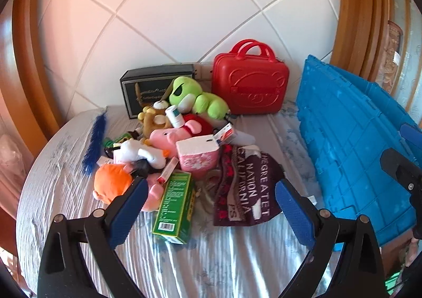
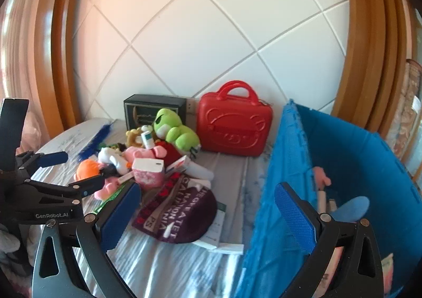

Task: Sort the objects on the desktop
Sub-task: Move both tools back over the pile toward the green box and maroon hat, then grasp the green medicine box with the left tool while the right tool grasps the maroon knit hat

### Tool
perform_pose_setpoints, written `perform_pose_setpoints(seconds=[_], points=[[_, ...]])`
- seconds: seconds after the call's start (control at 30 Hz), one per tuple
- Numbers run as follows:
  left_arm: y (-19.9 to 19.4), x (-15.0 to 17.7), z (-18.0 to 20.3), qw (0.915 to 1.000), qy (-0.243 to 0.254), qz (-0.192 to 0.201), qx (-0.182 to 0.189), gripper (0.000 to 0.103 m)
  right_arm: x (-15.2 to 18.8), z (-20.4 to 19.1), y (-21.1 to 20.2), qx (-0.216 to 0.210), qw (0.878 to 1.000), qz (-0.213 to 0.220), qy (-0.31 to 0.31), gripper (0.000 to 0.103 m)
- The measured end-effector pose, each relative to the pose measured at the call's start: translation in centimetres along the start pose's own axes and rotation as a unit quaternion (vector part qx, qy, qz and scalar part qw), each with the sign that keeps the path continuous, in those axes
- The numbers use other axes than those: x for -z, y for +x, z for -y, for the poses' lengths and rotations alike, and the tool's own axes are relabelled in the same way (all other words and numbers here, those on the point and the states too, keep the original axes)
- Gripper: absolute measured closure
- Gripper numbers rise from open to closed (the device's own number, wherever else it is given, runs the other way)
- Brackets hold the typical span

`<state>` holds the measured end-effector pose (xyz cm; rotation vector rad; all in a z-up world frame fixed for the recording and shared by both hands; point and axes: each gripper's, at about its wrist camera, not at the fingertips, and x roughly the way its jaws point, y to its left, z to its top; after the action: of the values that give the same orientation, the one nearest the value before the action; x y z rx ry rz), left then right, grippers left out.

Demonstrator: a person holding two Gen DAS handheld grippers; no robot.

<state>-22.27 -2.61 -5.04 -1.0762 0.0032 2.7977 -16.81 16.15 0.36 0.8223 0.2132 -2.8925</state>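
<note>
Left tool [image 1: 211,208]: fingers apart, empty, over green box [image 1: 175,208]. Right tool [image 2: 208,216]: apart, empty. Straddle your box's long sides; deliver to blue crate [image 2: 369,145].

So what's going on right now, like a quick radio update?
Left gripper open, empty, over green box. Right gripper open, empty, beside blue crate. Pile unsorted; maroon beanie nearest, nothing blocking.

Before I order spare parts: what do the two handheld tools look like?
Both tools, left tool and right tool, have matte black skeletal frames with triangular cut-outs and silver pivot screws. Each finger carries a blue, finely textured rectangular pad. The right wrist view shows white "GenRobot.AI" lettering on the left tool's body. No cables or sleeves show.
</note>
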Motion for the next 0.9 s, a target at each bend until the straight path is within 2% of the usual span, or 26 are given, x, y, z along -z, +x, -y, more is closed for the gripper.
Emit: perform_pose_setpoints(seconds=[0.17, 0.4, 0.7, 0.83, 0.9], points=[[4.4, 1.9, -3.6, 0.9982, -0.019, -0.051, -0.026, 0.005, 1.4, -2.6, 5.3, -0.028, 0.998, -0.051, -0.008, 0.0], [12.4, 4.6, -6.5, 0.9897, -0.033, -0.135, -0.032, 0.005, 4.5, -3.3, 13.6, -0.032, 0.989, -0.14, 0.019, 0.0], [21.6, 6.5, -7.0, 0.9725, -0.028, -0.231, -0.018, 0.005, 7.8, -1.1, 23.2, -0.017, 0.965, -0.253, 0.071, 0.0], [24.3, 7.4, -6.8, 0.9651, -0.019, -0.261, -0.022, 0.005, 9.3, -0.5, 26.6, -0.013, 0.954, -0.287, 0.086, 0.0], [25.4, 8.0, -6.8, 0.9604, -0.022, -0.277, -0.011, 0.005, 10.0, -0.4, 28.1, -0.017, 0.949, -0.301, 0.089, 0.0]])
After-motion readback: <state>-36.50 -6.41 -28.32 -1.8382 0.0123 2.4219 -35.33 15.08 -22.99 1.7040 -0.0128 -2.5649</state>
